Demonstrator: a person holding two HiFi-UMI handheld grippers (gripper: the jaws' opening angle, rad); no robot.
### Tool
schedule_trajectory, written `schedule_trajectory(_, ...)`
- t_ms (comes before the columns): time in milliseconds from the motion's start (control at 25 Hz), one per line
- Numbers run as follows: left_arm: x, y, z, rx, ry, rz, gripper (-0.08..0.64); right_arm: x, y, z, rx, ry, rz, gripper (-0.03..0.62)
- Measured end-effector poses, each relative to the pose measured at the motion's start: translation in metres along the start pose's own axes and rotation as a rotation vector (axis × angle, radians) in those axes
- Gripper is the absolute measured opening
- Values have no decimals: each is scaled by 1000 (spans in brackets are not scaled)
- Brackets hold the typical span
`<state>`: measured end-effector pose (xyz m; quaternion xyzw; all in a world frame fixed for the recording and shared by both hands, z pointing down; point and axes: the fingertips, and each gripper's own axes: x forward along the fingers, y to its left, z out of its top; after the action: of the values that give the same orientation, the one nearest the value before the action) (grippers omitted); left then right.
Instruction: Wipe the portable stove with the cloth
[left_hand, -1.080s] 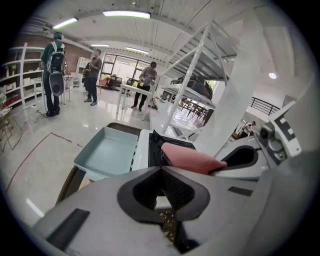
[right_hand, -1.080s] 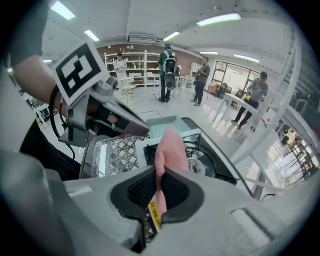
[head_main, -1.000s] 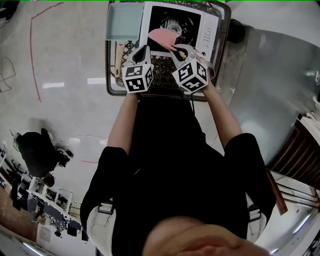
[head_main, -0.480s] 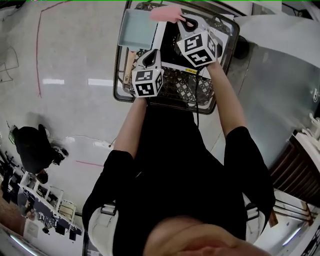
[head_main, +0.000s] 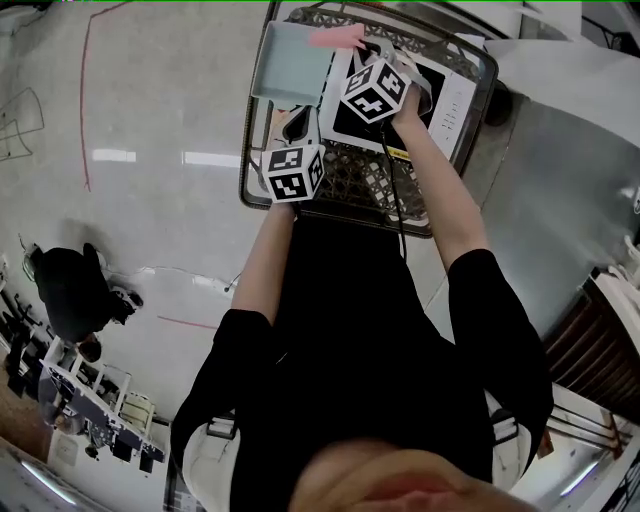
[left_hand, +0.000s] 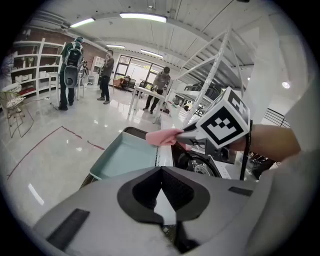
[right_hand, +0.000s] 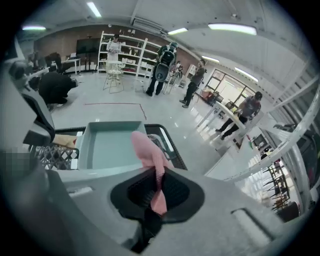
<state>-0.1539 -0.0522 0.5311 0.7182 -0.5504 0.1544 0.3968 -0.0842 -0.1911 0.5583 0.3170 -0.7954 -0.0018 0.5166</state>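
The white portable stove (head_main: 450, 95) with a black burner top lies in a wire basket (head_main: 352, 214). My right gripper (head_main: 352, 46) is shut on the pink cloth (head_main: 335, 37) and holds it up past the stove's far left corner, by the teal tray (head_main: 290, 62). From the right gripper view the cloth (right_hand: 148, 150) sticks out of the closed jaws over the tray (right_hand: 107, 145). My left gripper (head_main: 298, 120) hovers over the basket's near left part, shut with nothing in it. In the left gripper view the cloth (left_hand: 162, 137) hangs above the stove (left_hand: 200, 165).
The basket stands on a pale shiny floor with red tape lines (head_main: 85, 100). A grey metal surface (head_main: 560, 170) lies to the right. A crouching person in black (head_main: 70, 295) is at the left. Several people (left_hand: 105, 75) and shelves (right_hand: 125, 50) are far off.
My right gripper has lifted the pink cloth off the stove's burner and carried it away to the far left, near the teal tray. The left gripper has stayed over the basket.
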Motion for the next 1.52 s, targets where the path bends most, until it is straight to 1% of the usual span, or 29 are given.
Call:
schedule_trajectory(120,2,4,-1,4,4,-2,0,6,12,-5,-30,16,36,15)
schedule_trajectory(320,2,9,-9,12,20,-8,0,2,37,-14,-152,46,110,15)
schedule_trajectory(480,0,10,-13,24,31,-16,0,-2,55,-27,-188,86,163,15)
schedule_trajectory(640,-3,12,-14,29,31,-20,-1,-3,63,-36,-177,105,166,15)
schedule_trajectory(800,-7,16,-17,30,33,-18,0,-6,67,-40,-105,117,165,15)
schedule_trajectory(920,-7,16,-18,29,33,-18,-1,-7,70,-44,-64,124,183,17)
schedule_trajectory(1120,-12,18,-23,24,32,-21,-2,-15,92,-45,-99,134,218,15)
schedule_trajectory(1280,-16,25,-27,21,34,-13,0,-18,104,-43,-80,130,235,15)
schedule_trajectory(1520,-21,29,-31,13,31,-7,-1,-27,123,-44,-108,133,267,15)
